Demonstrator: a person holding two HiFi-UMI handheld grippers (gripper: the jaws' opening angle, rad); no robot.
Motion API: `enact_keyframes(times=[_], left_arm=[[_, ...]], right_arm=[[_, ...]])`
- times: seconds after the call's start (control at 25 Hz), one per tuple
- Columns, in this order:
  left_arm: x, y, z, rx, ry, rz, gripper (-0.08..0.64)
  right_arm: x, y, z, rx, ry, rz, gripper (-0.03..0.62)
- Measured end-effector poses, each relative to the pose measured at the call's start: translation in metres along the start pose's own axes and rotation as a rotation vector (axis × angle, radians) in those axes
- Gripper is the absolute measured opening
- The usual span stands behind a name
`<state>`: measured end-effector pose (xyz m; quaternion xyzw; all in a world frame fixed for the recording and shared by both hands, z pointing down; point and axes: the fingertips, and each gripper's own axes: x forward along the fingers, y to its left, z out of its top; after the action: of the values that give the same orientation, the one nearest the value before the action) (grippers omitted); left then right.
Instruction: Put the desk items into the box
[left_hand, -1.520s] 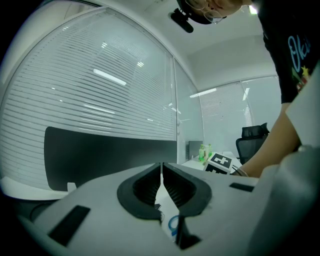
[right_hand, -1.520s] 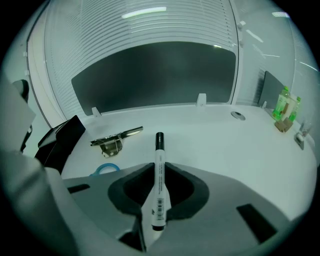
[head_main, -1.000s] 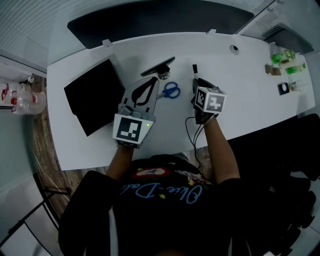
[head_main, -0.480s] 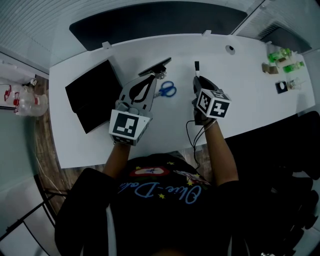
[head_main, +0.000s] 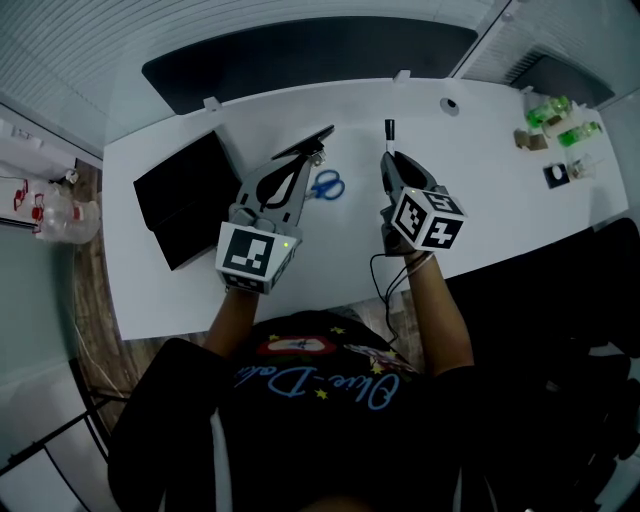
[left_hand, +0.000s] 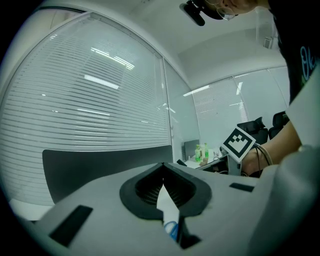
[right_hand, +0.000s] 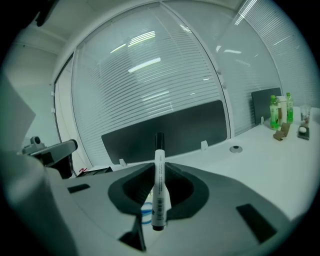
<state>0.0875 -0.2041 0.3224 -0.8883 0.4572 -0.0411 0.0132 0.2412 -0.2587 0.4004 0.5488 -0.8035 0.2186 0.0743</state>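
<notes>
Right gripper (head_main: 388, 165) fingers clamp a white marker (right_hand: 159, 185), its black cap poking out past their tips; the barrel print is too small to read. Left gripper (left_hand: 163, 166) fingers meet at the tips with nothing between them. Blue scissors (head_main: 325, 185) lie on the desk (head_main: 480, 200) between the two grippers. A black object (head_main: 305, 145), hard to identify, sits just beyond the left tips. The black box (head_main: 180, 200) lies to their left. Bare white desk stretches right of the right fingers.
</notes>
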Motion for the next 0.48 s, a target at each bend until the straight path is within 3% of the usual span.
enact_keyframes(times=[0.48], left_arm=[[-0.001,-0.008,0.014,0.028,-0.004,0.0,0.006]], right_arm=[[-0.035,0.016,0.032,-0.021,-0.133,0.061,0.072]])
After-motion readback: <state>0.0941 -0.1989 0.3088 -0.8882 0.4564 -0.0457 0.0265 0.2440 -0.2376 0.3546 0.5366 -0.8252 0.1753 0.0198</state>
